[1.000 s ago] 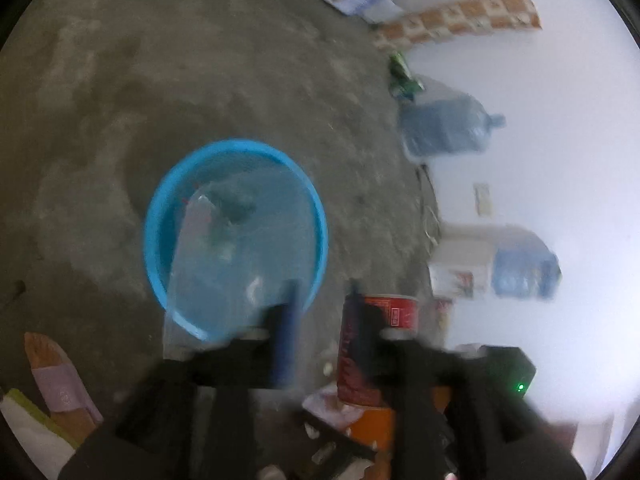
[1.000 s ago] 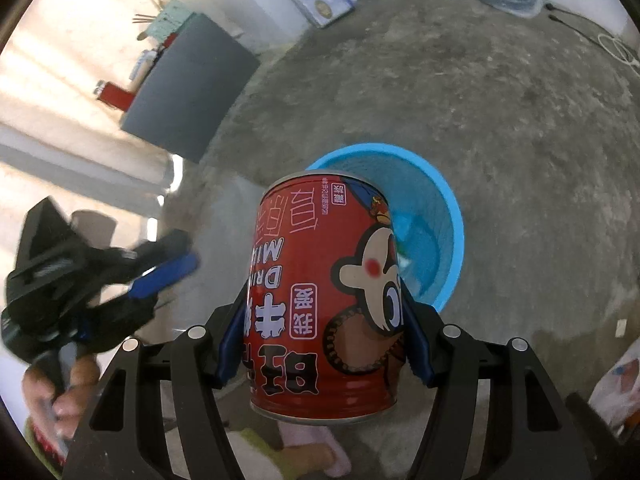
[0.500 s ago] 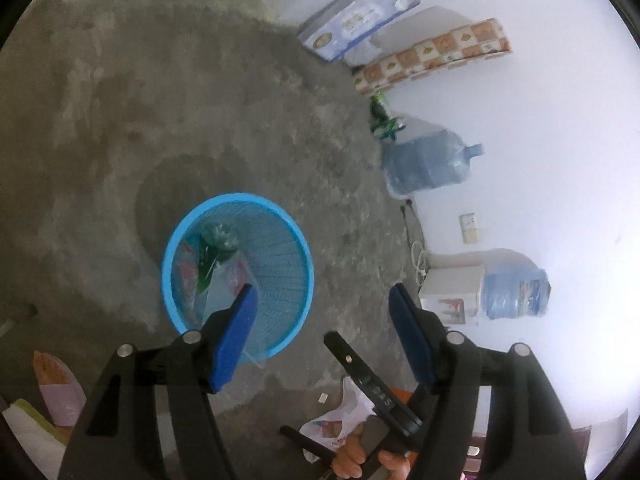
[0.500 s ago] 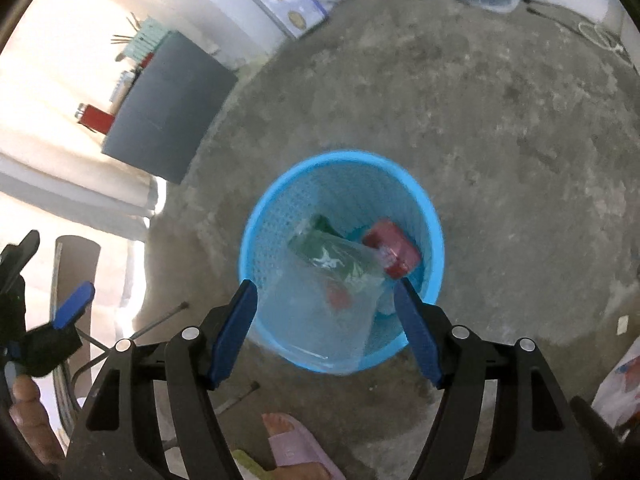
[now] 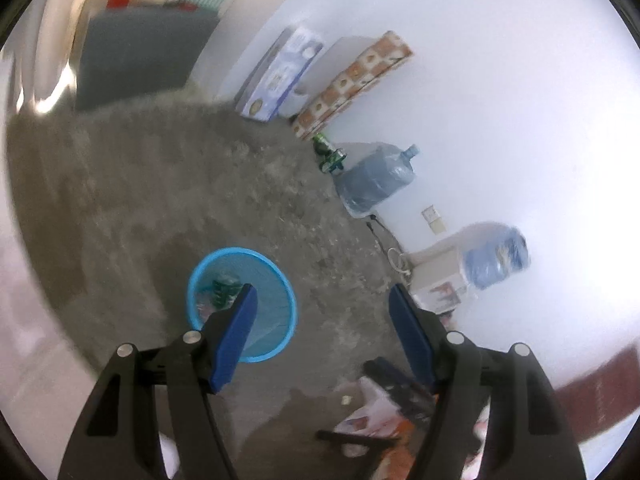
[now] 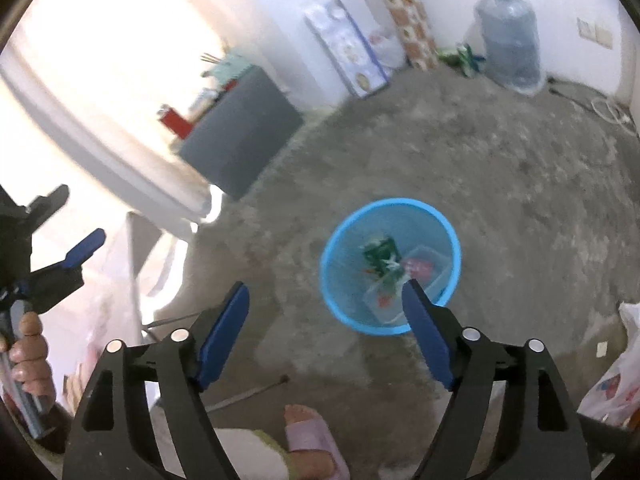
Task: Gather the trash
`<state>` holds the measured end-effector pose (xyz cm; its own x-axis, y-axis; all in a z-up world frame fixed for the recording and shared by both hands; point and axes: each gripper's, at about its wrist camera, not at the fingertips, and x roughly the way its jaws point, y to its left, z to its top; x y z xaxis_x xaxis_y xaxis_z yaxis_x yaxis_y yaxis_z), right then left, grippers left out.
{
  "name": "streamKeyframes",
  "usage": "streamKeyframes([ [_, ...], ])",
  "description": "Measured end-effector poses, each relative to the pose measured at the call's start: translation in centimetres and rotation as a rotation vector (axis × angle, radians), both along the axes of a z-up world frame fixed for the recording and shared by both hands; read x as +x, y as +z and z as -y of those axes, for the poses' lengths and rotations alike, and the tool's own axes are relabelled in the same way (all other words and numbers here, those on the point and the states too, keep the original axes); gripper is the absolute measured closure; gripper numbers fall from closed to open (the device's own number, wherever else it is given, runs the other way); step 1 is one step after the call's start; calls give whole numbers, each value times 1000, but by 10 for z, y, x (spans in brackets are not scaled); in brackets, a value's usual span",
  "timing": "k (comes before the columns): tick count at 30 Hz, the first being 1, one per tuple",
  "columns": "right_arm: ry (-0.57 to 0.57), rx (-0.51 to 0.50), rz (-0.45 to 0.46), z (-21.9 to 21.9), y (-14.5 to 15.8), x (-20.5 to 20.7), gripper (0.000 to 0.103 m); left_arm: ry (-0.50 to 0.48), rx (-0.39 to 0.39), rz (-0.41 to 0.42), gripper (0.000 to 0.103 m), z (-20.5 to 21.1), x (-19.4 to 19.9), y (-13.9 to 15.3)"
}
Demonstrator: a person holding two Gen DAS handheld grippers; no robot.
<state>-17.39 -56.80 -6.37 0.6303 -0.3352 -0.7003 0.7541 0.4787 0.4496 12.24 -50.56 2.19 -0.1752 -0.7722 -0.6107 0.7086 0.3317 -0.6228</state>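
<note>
Both my grippers, left gripper [image 5: 320, 300] and right gripper [image 6: 325, 300], hang empty, jaws spread. Blue basket [image 6: 454, 240] holds trash; next pickup wants a low, square approach.

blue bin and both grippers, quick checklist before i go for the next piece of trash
1. Left gripper open with nothing between its fingers: ok.
2. Right gripper open with nothing between its fingers: ok.
3. Red can lies inside the blue bin: ok.
4. Clear plastic bag inside the bin, not hanging over the rim: ok.
5. Bin upright on the concrete floor: ok.
6. Next trash picked out: cannot tell; a white printed bag lies at the right edge, whether it is trash is unclear.
</note>
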Motion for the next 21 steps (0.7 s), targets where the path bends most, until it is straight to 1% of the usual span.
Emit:
streamKeyframes([
  [3,34,-54,20,-30,23,6,20,-8,-21,63,37,-40,-5,19],
  [5,50,-89,31,-47,38,12,19,12,-29,89,37,-76,-5,30],
  [6,58,-102,39,-52,42,14,16,19,-38,96,36,-90,-4,33],
  [7,70,-120,51,-61,50,18,13,36,-44,113,35,-110,-4,37],
  [9,85,-150,63,-77,62,27,12,73,-47,167,33,-147,-4,43],
  [11,116,-170,72,-91,70,38,10,125,-42,250,31,-189,-4,47],
  [14,201,-221,40,-121,82,72,10,222,-14,351,29,-251,-8,49],
  [17,307,-278,-10,-153,88,111,8,321,7,409,24,-309,-8,48],
  [20,400,-323,-42,-189,91,150,8,438,38,475,21,-358,-13,45],
  [21,426,-331,-51,-201,90,162,8,465,44,488,18,-368,-14,43],
])
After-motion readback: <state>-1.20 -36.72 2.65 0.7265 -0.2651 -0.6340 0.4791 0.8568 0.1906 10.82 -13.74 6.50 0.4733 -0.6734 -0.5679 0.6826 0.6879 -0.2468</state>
